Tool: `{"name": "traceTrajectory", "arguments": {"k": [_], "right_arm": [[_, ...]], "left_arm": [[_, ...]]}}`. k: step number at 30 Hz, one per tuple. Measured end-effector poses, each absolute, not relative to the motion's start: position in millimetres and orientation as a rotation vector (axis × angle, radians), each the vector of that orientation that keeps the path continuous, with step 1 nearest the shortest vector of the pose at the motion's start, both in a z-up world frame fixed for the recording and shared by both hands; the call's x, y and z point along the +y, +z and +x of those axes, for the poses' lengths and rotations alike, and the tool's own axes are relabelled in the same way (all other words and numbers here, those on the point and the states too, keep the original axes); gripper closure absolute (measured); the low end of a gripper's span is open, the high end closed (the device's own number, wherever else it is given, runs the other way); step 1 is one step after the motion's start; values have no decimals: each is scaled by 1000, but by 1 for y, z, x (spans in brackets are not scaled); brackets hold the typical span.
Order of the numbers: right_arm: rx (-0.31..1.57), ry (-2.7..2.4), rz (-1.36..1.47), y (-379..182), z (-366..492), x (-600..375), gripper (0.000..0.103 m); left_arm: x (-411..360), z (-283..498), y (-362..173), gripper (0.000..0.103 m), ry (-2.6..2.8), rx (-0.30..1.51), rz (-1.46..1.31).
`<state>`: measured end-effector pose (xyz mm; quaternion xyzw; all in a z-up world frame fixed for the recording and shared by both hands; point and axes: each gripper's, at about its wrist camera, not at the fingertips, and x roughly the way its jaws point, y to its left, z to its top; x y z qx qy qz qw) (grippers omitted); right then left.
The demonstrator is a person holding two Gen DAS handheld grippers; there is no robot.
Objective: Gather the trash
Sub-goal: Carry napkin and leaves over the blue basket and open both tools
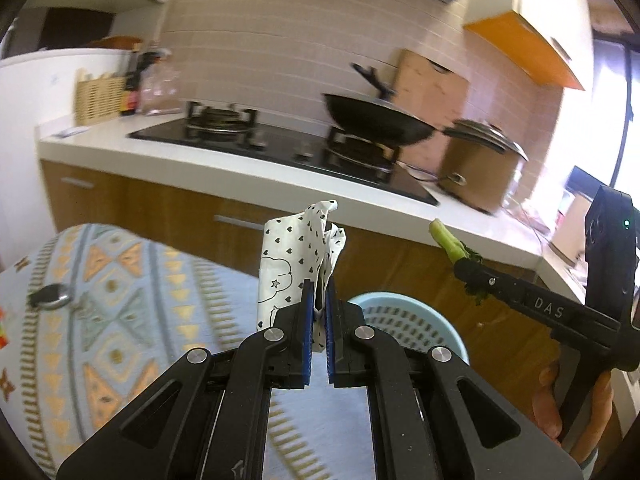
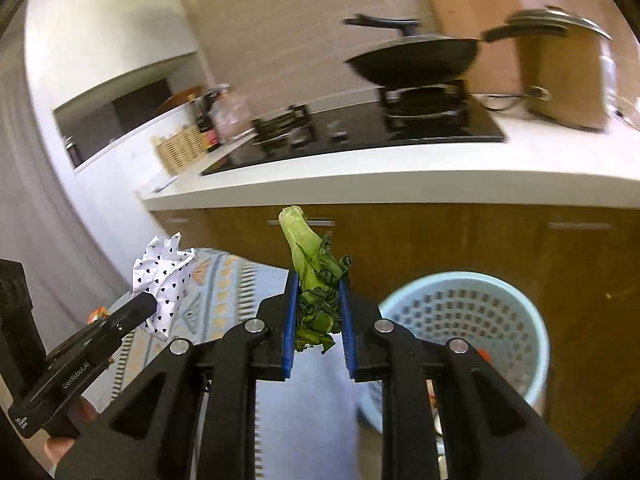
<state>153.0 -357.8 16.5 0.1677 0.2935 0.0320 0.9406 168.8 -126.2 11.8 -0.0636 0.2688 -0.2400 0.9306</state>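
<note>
My left gripper [image 1: 319,292] is shut on a crumpled white wrapper with black hearts [image 1: 294,256], which sticks up past the blue pads. From the right wrist view the same wrapper [image 2: 162,280] shows at the lower left, in the left gripper [image 2: 142,300]. My right gripper [image 2: 318,280] is shut on a wilted green vegetable stalk [image 2: 310,268]; its pale stem points up. In the left wrist view that stalk [image 1: 450,242] pokes out of the right gripper [image 1: 464,266]. A pale blue perforated waste basket [image 2: 464,312] stands on the floor below and to the right, also seen as the basket [image 1: 400,320].
A table with a patterned blue and orange cloth [image 1: 100,312] carries a black key fob [image 1: 50,296]. Behind runs a white counter [image 2: 400,176] with a black hob, a wok [image 2: 416,58], a lidded pot [image 2: 560,68], a cutting board and a woven basket [image 1: 100,98]. Wooden cabinet fronts [image 2: 520,248] stand below.
</note>
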Motion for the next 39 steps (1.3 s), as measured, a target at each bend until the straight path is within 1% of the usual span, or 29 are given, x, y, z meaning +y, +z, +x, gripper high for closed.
{"name": "traceTrajectory", "arguments": {"k": [8, 13, 18, 19, 21, 22, 23, 24, 25, 30, 34, 37, 39], "right_arm": [[710, -94, 432, -35, 137, -422, 86], [811, -185, 446, -72, 137, -446, 86], [877, -220, 465, -97, 139, -456, 84], [886, -220, 469, -100, 140, -458, 84], [906, -222, 481, -106, 144, -461, 83], [915, -222, 489, -109, 145, -464, 76], [921, -220, 503, -112, 146, -465, 71], [918, -221, 511, -114, 147, -467, 59], [913, -229, 509, -114, 147, -467, 51], [905, -215, 501, -113, 150, -462, 51], [878, -202, 463, -102, 152, -450, 51], [836, -181, 434, -88, 150, -437, 51], [809, -167, 420, -80, 148, -428, 49]], "left_arm": [[-192, 187, -25, 100, -605, 672, -90], [-222, 195, -55, 100, -669, 761, -52], [-242, 204, -79, 99, -717, 847, -50], [-245, 205, -80, 97, -723, 853, -47], [-251, 205, -83, 88, -714, 850, -25], [-253, 206, -84, 74, -710, 850, -18], [-253, 206, -85, 62, -706, 849, -15], [-252, 206, -86, 58, -701, 846, -18], [-251, 206, -87, 53, -696, 846, -20], [-236, 212, -91, 52, -666, 863, -51], [-220, 212, -87, 44, -646, 852, -90], [-208, 208, -80, 40, -634, 833, -106], [-199, 203, -74, 35, -620, 808, -110]]}}
